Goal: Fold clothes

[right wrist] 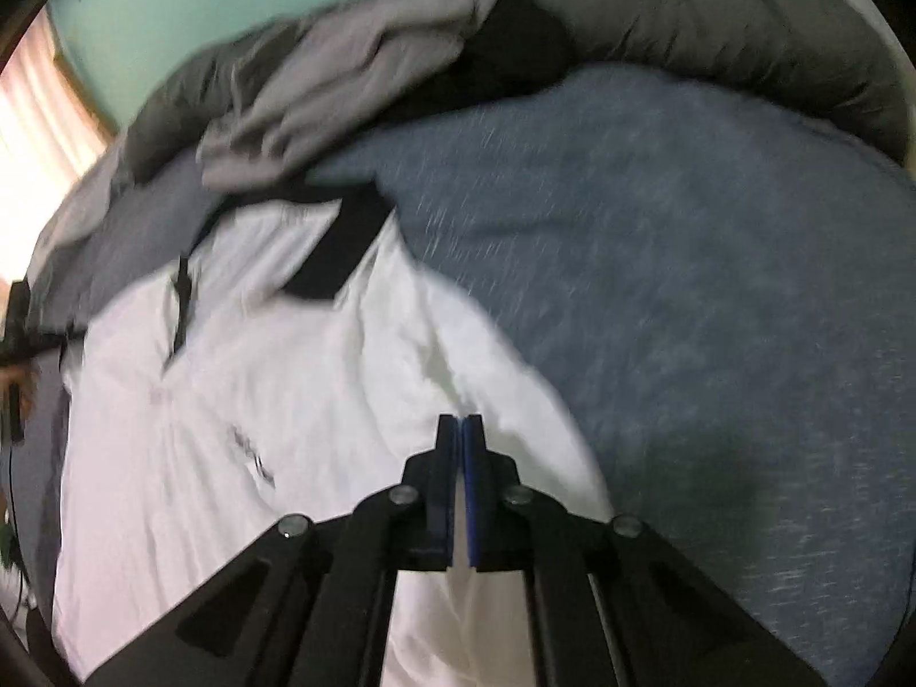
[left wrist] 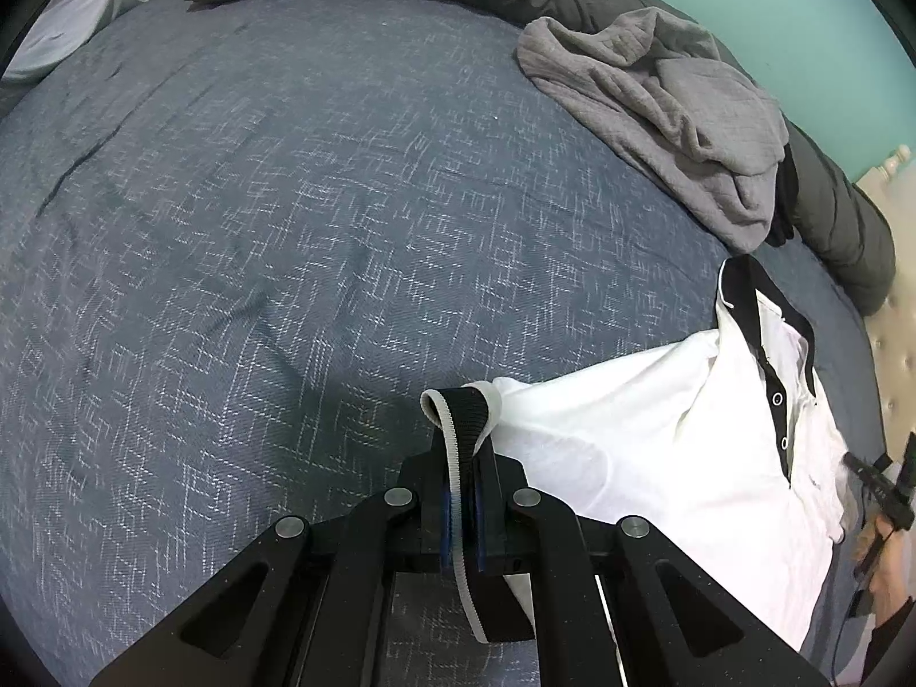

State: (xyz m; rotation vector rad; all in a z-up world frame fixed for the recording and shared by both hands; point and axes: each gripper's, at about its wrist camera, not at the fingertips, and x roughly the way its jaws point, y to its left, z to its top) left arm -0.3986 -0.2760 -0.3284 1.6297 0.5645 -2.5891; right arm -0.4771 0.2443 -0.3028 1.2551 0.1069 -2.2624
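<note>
Left gripper (left wrist: 464, 458) clamps the white polo shirt's (left wrist: 658, 435) black ribbed sleeve cuff (left wrist: 461, 418); right gripper (right wrist: 461, 429), pinched empty, hovers over that shirt.

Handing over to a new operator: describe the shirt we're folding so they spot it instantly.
On the blue bedspread, near the rumpled grey garment, lies a white polo shirt. Only it has a black collar and black button placket; its black-cuffed sleeve is pinched in the left claw.

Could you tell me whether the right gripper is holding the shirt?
No, the right gripper is shut on nothing above the shirt.
</note>
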